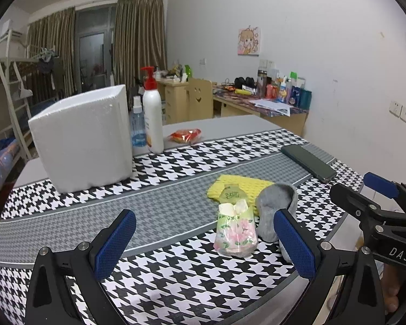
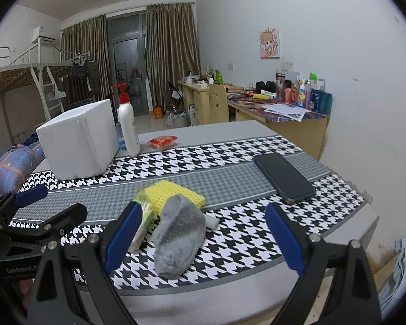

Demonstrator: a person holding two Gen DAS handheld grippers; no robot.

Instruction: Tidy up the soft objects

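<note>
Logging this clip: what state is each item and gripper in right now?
left gripper: jaws open, empty
right gripper: jaws open, empty
grey sock: lying loose on table
tissue pack: standing upright, ungrasped
yellow cloth: lying flat
foam box: upright
phone: screen dark

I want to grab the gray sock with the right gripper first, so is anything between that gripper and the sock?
Nothing visible blocks it. The gray sock lies on the table straight ahead of the open right gripper. The tissue pack sits beside the sock, close to the gripper's left finger, so it could get nudged.
</note>
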